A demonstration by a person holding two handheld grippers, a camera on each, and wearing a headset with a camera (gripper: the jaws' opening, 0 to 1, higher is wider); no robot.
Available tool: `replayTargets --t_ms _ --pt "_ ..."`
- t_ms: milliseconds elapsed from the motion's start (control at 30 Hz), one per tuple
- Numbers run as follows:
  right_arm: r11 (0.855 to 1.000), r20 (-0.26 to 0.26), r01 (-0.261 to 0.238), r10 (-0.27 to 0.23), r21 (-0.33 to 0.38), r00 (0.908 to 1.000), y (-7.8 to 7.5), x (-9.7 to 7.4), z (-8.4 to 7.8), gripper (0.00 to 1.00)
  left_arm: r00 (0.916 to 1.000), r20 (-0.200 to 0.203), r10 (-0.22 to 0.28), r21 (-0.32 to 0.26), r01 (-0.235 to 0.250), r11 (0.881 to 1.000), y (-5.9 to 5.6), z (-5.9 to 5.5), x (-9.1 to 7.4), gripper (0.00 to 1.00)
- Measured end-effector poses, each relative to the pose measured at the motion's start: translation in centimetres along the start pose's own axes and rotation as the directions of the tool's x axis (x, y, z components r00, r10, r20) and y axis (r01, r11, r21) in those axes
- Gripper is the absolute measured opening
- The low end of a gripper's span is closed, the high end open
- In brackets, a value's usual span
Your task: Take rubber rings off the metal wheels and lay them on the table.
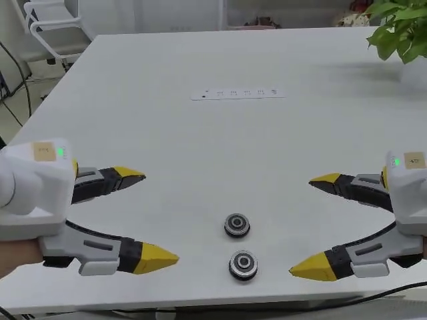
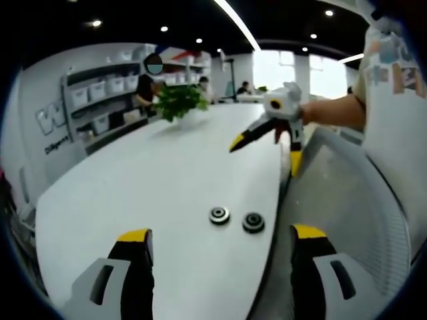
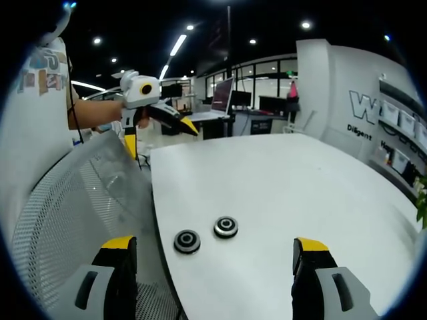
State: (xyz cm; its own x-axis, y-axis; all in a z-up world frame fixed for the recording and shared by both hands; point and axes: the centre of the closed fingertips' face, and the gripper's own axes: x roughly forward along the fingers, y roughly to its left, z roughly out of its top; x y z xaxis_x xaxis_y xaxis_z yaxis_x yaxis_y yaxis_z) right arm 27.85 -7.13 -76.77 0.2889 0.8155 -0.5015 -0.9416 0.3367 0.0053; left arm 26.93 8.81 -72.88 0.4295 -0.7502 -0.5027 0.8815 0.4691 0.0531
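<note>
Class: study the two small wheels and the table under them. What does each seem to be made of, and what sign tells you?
The far wheel and the near wheel: shiny silver-grey centre, likely metal; dull black outside, probably rubber. The table: smooth, matt, pale grey top, perhaps laminate; the look leaves it open.

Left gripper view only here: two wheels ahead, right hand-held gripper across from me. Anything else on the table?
Observer: Yes. The head view has a white printed strip lying flat on the table, well beyond the far wheel and near wheel.
Operator: What's behind my camera, left side?
Observer: A white chair at the table's far left corner, well clear of the left hand-held gripper.
</note>
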Motion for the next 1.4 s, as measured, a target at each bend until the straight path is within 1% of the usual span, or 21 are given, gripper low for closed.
replayTargets --t_ms 300,500,767,1000,1133,1233,1300,1400 --pt "1.000 -0.020 -0.023 0.023 -0.002 0.9995 0.0 0.7 -0.6 0.95 0.9993 -0.019 -0.032 0.008 0.032 0.999 -0.2 -0.4 1.1 0.85" --pt "0.999 -0.033 -0.039 0.039 -0.010 0.9987 0.0 1.2 -1.2 0.92 0.9985 -0.031 -0.045 0.007 0.045 0.999 -0.2 -0.7 1.7 0.84" --pt "0.998 -0.047 -0.062 0.061 -0.028 0.9970 0.4 1.8 -1.4 0.88 0.9969 -0.028 -0.074 0.015 0.074 0.997 -0.5 -0.5 2.8 0.81" --pt "0.996 -0.053 -0.080 0.078 -0.035 0.9955 0.3 2.3 -1.7 0.84 0.9948 -0.039 -0.093 0.029 0.095 0.995 -0.7 -0.5 3.6 0.79" --pt "0.994 -0.067 -0.096 0.093 -0.045 0.9934 0.3 2.6 -2.2 0.82 0.9932 -0.051 -0.105 0.034 0.107 0.994 -0.8 -0.6 4.1 0.77" --pt "0.993 -0.076 -0.109 0.105 -0.047 0.9915 0.5 2.9 -2.4 0.79 0.9922 -0.059 -0.110 0.042 0.112 0.993 -0.9 -0.8 4.5 0.74" --pt "0.991 -0.085 -0.119 0.114 -0.054 0.9898 0.5 3.1 -2.8 0.78 0.9912 -0.063 -0.117 0.044 0.120 0.992 -1.1 -0.9 4.7 0.71" --pt "0.989 -0.094 -0.135 0.129 -0.062 0.9872 0.6 3.4 -2.9 0.75 0.9889 -0.069 -0.132 0.050 0.135 0.990 -1.5 -1.0 5.2 0.70"
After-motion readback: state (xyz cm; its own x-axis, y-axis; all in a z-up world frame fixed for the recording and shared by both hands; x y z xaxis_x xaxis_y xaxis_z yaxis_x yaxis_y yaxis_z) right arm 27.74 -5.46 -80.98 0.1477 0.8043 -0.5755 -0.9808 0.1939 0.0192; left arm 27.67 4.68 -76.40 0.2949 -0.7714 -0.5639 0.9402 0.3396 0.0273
